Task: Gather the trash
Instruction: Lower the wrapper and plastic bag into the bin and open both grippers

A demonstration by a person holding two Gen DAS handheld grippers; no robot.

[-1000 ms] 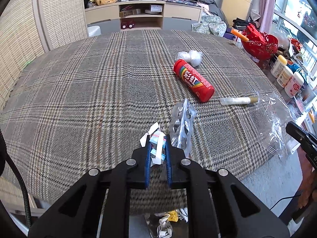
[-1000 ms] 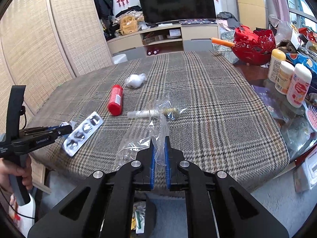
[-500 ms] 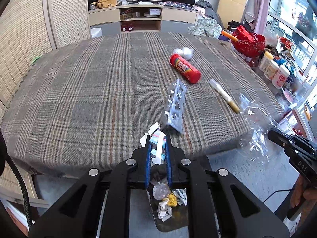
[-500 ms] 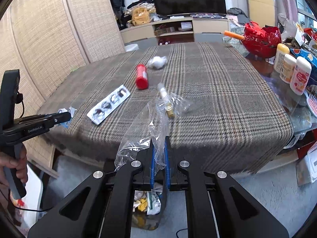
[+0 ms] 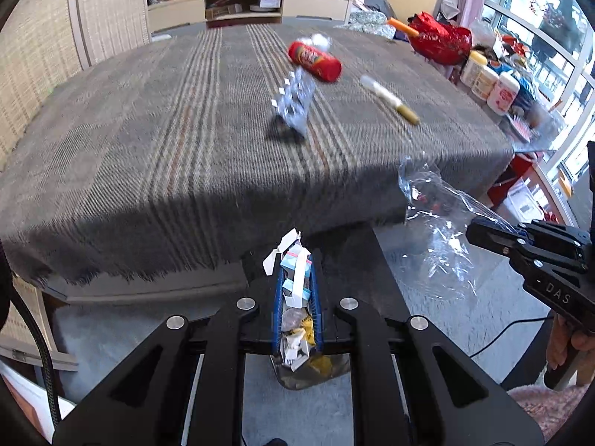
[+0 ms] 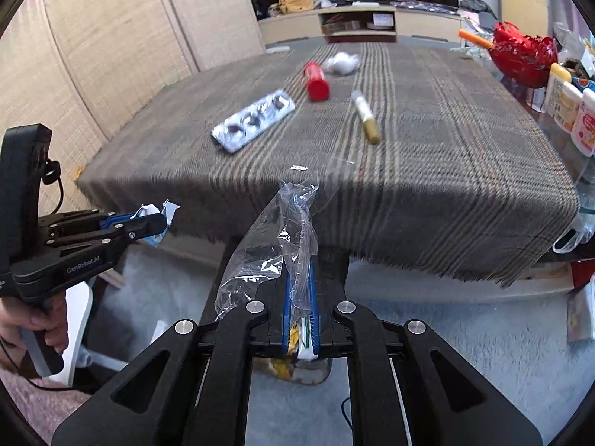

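Note:
My left gripper (image 5: 295, 278) is shut on a crumpled blue and white paper wrapper (image 5: 293, 271), held off the table's front edge above a trash bin (image 5: 303, 366) on the floor. My right gripper (image 6: 299, 290) is shut on a clear plastic wrapper (image 6: 275, 245), also in front of the table above the bin (image 6: 297, 369). On the plaid tablecloth (image 6: 427, 141) lie a silver blister pack (image 6: 254, 120), a red can (image 6: 317, 81), a white and gold tube (image 6: 366, 120) and a white wad (image 6: 340, 62). The right gripper (image 5: 479, 232) shows in the left wrist view, and the left gripper (image 6: 152, 223) in the right wrist view.
Bottles (image 5: 487, 81) and a red basket (image 5: 440, 41) stand beside the table on the right. A woven screen (image 6: 111, 44) stands on the left, a TV cabinet (image 6: 357, 24) behind. Grey carpet (image 6: 465, 334) lies under the grippers.
Both grippers have pulled back from the table and dropped lower, each still holding its wrapper. The trash bin now shows below both of them.

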